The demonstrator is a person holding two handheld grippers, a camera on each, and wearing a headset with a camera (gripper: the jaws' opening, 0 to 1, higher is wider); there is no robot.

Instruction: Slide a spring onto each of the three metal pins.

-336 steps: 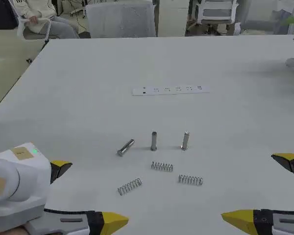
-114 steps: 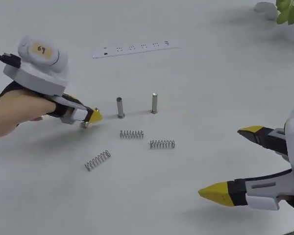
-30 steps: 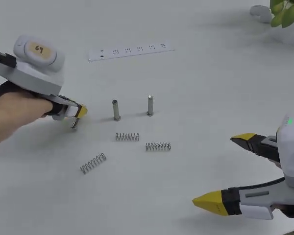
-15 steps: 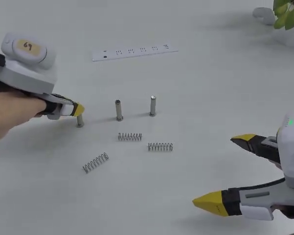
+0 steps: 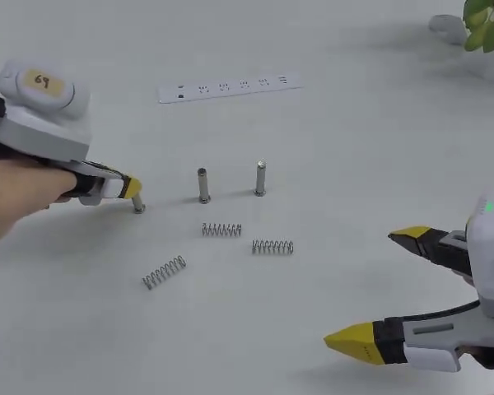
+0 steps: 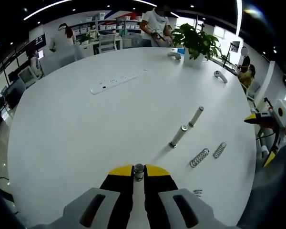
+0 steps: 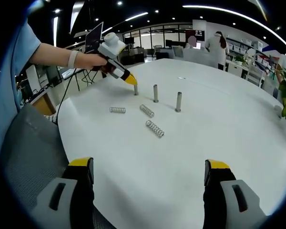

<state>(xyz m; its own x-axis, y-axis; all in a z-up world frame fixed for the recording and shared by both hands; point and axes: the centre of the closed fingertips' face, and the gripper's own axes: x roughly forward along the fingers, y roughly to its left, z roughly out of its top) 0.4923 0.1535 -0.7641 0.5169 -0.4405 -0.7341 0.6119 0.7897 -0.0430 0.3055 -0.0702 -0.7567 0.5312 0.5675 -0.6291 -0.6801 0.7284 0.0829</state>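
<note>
The left gripper (image 5: pixel 130 189) clenches the head of the left pin (image 5: pixel 138 205). The pin stands upright with its foot at the table (image 5: pixel 82 329); I cannot tell if the foot bears flat.

The step in hand looks like standing this pin up. To do it well:
- Press the foot square to the table before letting go.
- Part the jaws slowly and evenly, so neither tip drags the head sideways.
- Draw back toward 9 o'clock, away from the row.

A thin pin on a small foot probably tips at a light nudge.

The left spring (image 5: pixel 164 272) lies flat at 5 o'clock from this pin, apart from it. The mid pin (image 5: pixel 203 185) stands upright at 3 o'clock, and the mid spring (image 5: pixel 221 230) lies at 5 o'clock from that. The right pin (image 5: pixel 260 178) is upright too, with the right spring (image 5: pixel 272 246) at 6 o'clock. No pin carries a spring, so all three remain to be threaded.

A strip (image 5: pixel 229 85) lies at 12 o'clock, well beyond the row. The right gripper (image 5: pixel 361 286) hovers at 4 o'clock from the right spring, well apart, its jaws spread wide and holding nothing.
</note>
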